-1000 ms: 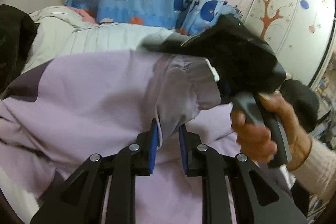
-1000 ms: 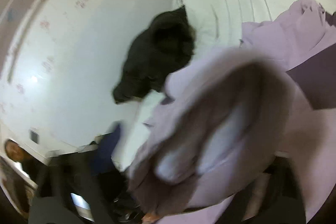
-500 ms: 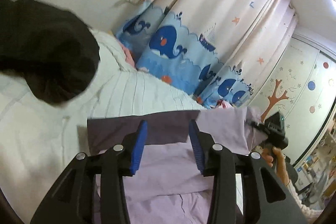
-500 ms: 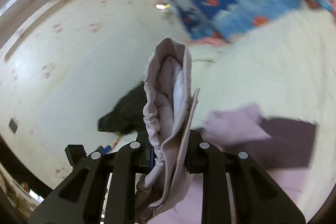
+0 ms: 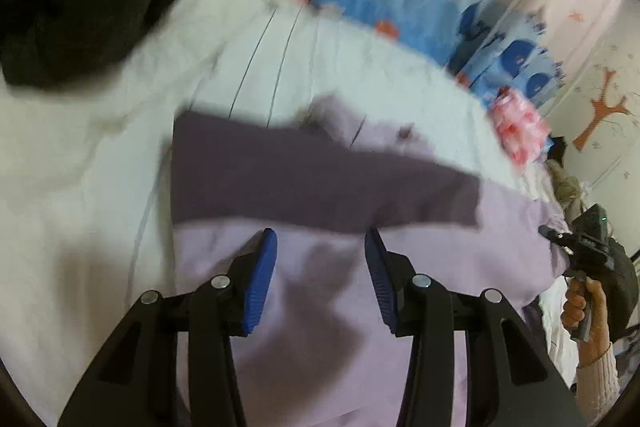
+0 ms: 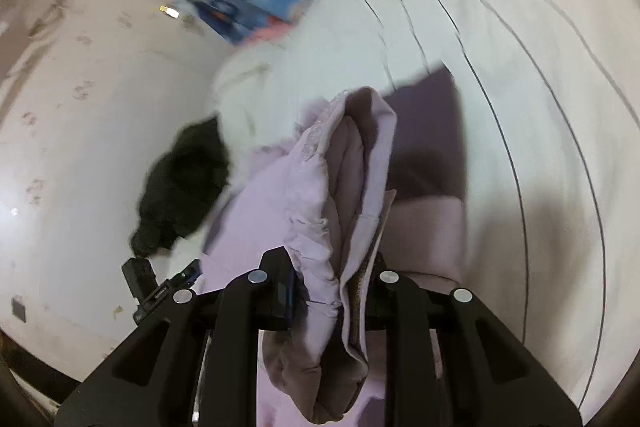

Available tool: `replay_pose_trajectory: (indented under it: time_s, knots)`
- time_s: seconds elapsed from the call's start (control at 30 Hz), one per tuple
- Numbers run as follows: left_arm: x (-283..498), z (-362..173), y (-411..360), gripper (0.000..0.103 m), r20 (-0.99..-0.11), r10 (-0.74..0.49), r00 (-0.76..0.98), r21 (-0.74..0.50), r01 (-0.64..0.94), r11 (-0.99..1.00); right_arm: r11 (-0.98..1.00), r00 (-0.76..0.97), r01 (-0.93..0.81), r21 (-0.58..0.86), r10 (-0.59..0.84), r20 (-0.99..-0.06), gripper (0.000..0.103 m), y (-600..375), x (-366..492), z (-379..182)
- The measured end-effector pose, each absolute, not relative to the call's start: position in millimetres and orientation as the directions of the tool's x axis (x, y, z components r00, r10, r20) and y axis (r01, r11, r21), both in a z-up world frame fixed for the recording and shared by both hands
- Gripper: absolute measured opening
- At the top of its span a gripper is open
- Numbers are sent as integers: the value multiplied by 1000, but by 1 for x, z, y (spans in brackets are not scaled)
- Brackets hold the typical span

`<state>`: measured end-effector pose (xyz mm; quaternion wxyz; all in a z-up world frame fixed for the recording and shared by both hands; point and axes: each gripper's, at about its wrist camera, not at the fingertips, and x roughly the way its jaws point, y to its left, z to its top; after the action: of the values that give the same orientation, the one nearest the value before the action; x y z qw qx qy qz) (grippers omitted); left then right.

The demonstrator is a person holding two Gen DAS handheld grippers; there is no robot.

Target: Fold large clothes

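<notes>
Garment spread on the bed, one end lifted for a fold

Right tongs (image 6: 332, 303) are clenched on a bunched cuff of the lilac garment (image 5: 400, 307), which lies across the white bed (image 5: 100, 187); left tongs (image 5: 320, 279) have just been opening and hover released, nothing between them. Best carry the cuff low and straight across, keeping the cloth taut so no wrinkle gets trapped.

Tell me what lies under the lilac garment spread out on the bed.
The lilac garment lies on a white striped quilt, which shows all around it. Whatever sits directly beneath the fabric is covered and cannot be seen.
</notes>
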<state>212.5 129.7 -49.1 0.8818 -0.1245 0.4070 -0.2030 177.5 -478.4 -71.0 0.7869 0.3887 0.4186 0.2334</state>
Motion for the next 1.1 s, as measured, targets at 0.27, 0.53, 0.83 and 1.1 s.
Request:
replay_pose_trajectory:
  time_s: [0.27,0.53,0.83,1.1]
  knots:
    - [228,-88,112,45,-784,-364,502,-270,251,929,553,503,48,832,706,-498,22,-487,199,-139]
    - [201,-19,136,63,-638,-331,695,-219,248,944,856,710,23,516,350,-611,51,-502,146,-38]
    - [250,-105,126,71,-792,-227,566,-178,142,974,949,515,-87,304,304,-802,49,-404,209,-119]
    - [231,-79,118,71,-761,-124,637,-36,150,988,965,651,-109,240,251,-716,52,-397,187,-54]
